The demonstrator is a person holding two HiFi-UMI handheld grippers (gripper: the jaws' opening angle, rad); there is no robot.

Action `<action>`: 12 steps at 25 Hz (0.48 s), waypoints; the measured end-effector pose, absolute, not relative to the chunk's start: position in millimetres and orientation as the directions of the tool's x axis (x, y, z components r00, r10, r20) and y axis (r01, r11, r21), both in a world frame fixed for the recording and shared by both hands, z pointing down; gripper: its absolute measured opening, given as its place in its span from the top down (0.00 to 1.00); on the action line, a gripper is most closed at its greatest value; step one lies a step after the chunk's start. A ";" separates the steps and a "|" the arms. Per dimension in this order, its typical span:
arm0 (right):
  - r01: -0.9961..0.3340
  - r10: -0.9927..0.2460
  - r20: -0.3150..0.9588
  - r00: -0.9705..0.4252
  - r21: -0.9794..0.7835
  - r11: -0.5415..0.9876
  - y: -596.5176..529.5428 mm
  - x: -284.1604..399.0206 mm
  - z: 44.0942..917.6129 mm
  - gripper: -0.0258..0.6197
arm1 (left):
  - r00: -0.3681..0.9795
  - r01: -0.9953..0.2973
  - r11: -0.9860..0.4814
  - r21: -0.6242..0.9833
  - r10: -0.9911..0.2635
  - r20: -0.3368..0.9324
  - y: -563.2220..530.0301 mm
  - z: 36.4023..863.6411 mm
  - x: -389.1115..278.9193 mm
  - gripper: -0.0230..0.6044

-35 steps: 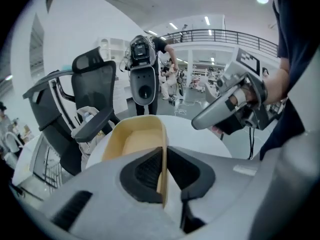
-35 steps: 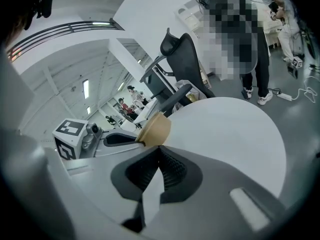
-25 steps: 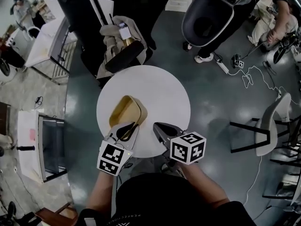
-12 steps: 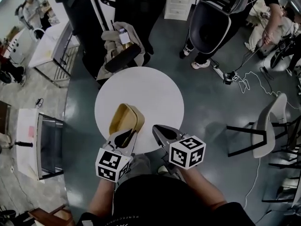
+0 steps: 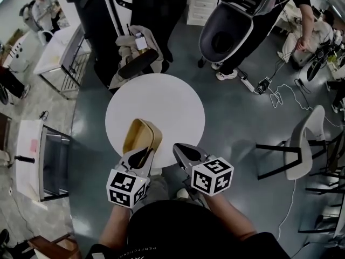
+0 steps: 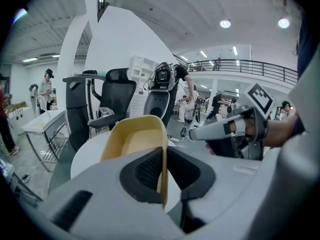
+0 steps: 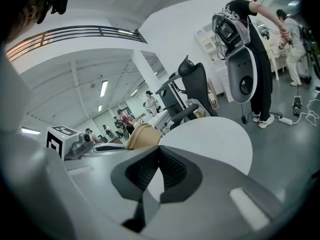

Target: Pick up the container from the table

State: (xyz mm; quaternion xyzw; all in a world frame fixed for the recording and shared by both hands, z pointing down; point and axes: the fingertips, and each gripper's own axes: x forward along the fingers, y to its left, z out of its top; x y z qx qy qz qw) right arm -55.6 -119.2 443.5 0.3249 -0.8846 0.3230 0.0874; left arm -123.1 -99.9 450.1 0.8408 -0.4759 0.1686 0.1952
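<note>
Tan plastic container (image 5: 141, 136), likely light, stiff and smooth: pinched by its thin side wall in left tool (image 5: 141, 156), tilted over near edge of round white bench (image 5: 167, 99). Rim probably the surest hold. Just beside, right tool (image 5: 186, 154) closed, empty.

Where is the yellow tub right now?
In the head view, the yellow tub sits over the near left edge of the round white table, with one wall pinched in the left gripper.
</note>
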 end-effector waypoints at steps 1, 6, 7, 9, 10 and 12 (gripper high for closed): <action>-0.632 -0.519 0.364 -0.773 -0.511 0.583 -117.1 -54.8 443.0 0.96 | 0.488 -0.868 -0.468 0.168 -0.736 0.469 -97.9 449.8 -122.4 0.92; -0.635 -0.528 0.357 -0.771 -0.492 0.595 -107.4 -49.7 441.1 0.96 | 0.476 -0.876 -0.450 0.176 -0.742 0.471 -86.7 452.7 -120.1 0.92; -0.637 -0.531 0.354 -0.769 -0.486 0.598 -105.7 -47.9 440.2 0.96 | 0.474 -0.877 -0.448 0.177 -0.742 0.474 -84.3 453.6 -119.2 0.92; -0.640 -0.537 0.351 -0.767 -0.478 0.601 -102.6 -44.7 439.1 0.96 | 0.471 -0.878 -0.443 0.178 -0.741 0.478 -80.2 455.3 -118.1 0.92; -0.641 -0.538 0.351 -0.766 -0.476 0.602 -101.2 -43.7 438.9 0.96 | 0.470 -0.879 -0.442 0.179 -0.741 0.480 -78.7 455.9 -117.9 0.92; -0.642 -0.539 0.351 -0.765 -0.475 0.602 -99.3 -43.0 438.9 0.96 | 0.468 -0.880 -0.439 0.181 -0.741 0.482 -77.0 456.9 -118.8 0.92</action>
